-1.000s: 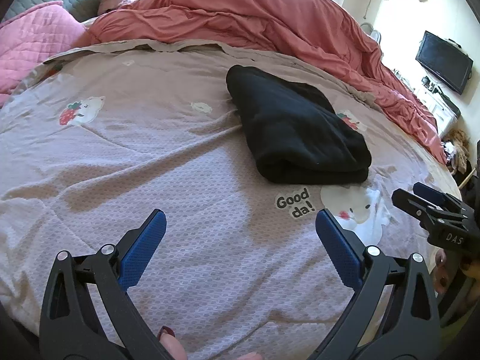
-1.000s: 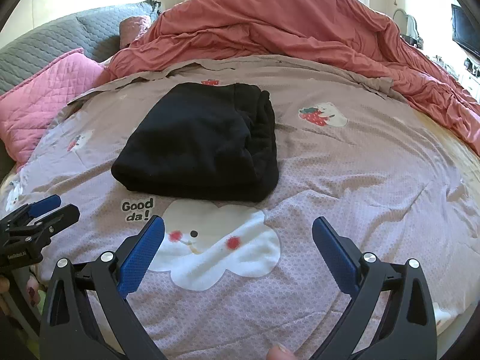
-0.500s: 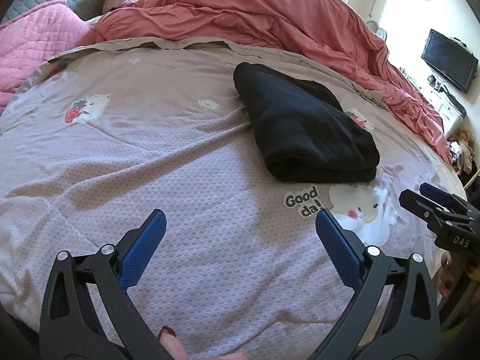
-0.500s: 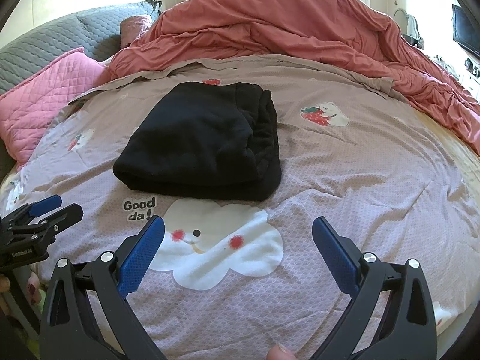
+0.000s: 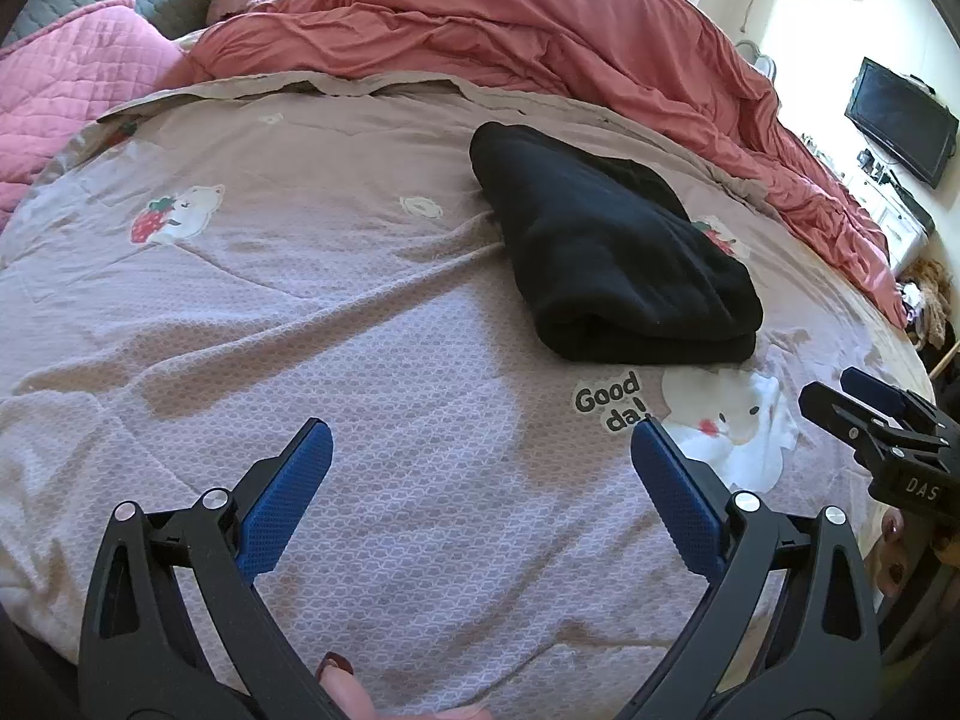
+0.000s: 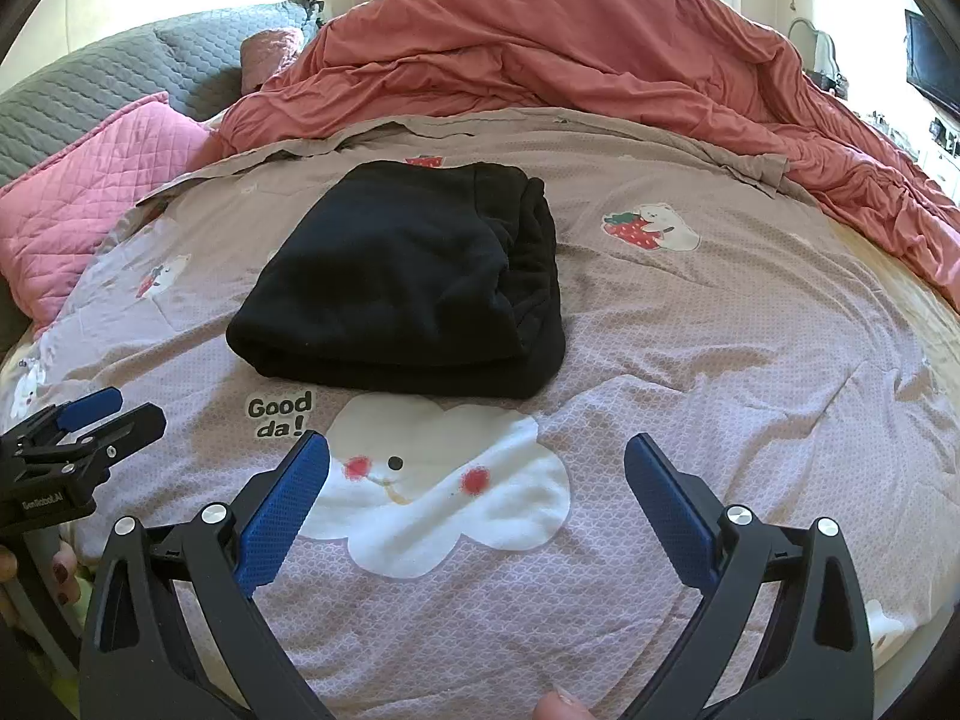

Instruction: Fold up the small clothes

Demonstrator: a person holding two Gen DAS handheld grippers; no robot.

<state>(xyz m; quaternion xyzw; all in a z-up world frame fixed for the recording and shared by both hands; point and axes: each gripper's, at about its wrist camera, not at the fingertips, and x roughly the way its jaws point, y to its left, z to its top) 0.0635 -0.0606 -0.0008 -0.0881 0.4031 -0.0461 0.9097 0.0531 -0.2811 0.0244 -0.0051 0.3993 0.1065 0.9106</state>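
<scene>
Black folded garment [image 6: 402, 282] on mauve bedspread [image 6: 720, 360], salmon duvet [image 6: 570, 54] behind — left tool [image 5: 480, 480] and right tool [image 6: 477, 483] both spread wide, empty

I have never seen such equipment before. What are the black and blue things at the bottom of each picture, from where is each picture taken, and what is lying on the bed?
They are hand-held grippers, one in each of a person's hands, with no robot arm. Each carries a wide-angle camera looking forward along its two blue-padded fingers.

One picture comes from the left gripper, the other from the right gripper. Each camera also catches the other gripper at the edge of its picture.

Both grippers are open and hold nothing; they hover over the bed.

On the mauve cartoon-printed bed cover lies a black garment, already folded into a thick bundle, just beyond a white cloud print and the words "Good da!". Behind it are a crumpled red duvet and a pink quilted pillow.
</scene>
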